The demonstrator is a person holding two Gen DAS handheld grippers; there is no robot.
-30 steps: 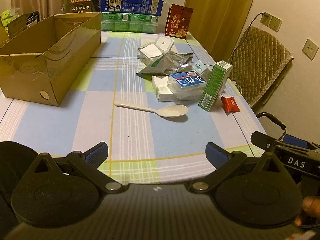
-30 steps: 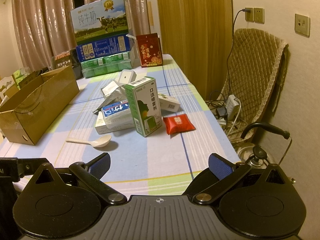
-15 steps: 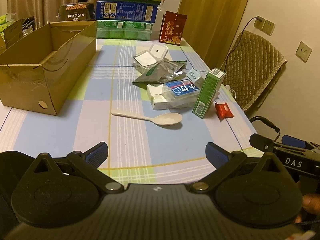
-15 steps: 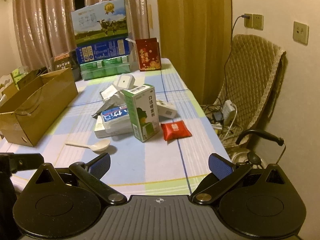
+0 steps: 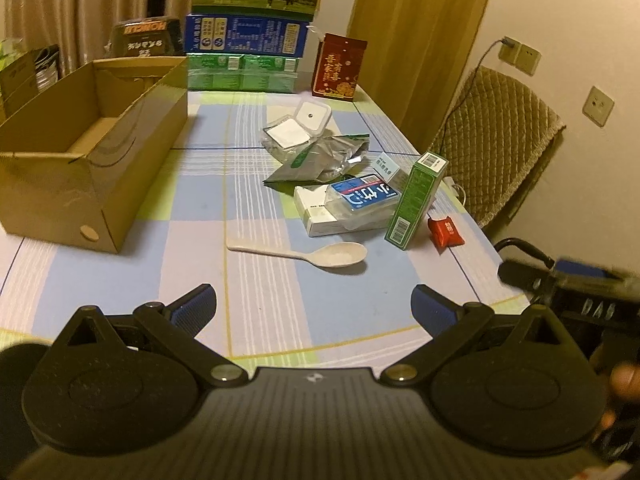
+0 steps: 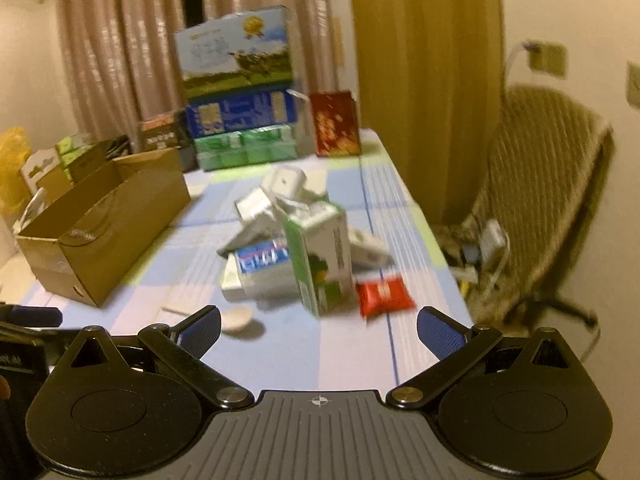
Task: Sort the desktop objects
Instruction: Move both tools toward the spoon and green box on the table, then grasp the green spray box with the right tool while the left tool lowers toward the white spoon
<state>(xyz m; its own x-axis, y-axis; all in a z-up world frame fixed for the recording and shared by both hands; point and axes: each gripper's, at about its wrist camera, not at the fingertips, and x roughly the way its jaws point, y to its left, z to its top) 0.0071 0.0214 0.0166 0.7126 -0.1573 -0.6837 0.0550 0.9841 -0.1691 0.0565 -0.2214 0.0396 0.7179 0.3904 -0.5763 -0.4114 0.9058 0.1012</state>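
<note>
- Moved in closer on the right since a second ago: right gripper (image 6: 319, 330), view blurred, jaws spread wide with nothing between.
- Left gripper (image 5: 314, 306): equally wide, nothing held, low over checked tablecloth (image 5: 260, 288).
- One pale plastic spoon (image 5: 304, 254) (bowl rightward) nearest.
- One upright green carton (image 5: 416, 200), one red sachet (image 5: 446, 232) just beside.
- One open cardboard box (image 5: 92, 168) well apart, left.

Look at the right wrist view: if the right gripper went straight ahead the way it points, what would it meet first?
Probably the upright green-and-white carton, which stands almost dead centre between the open jaws of the right gripper. The small red sachet lies just right of that line. Blur makes depth uncertain.
</note>
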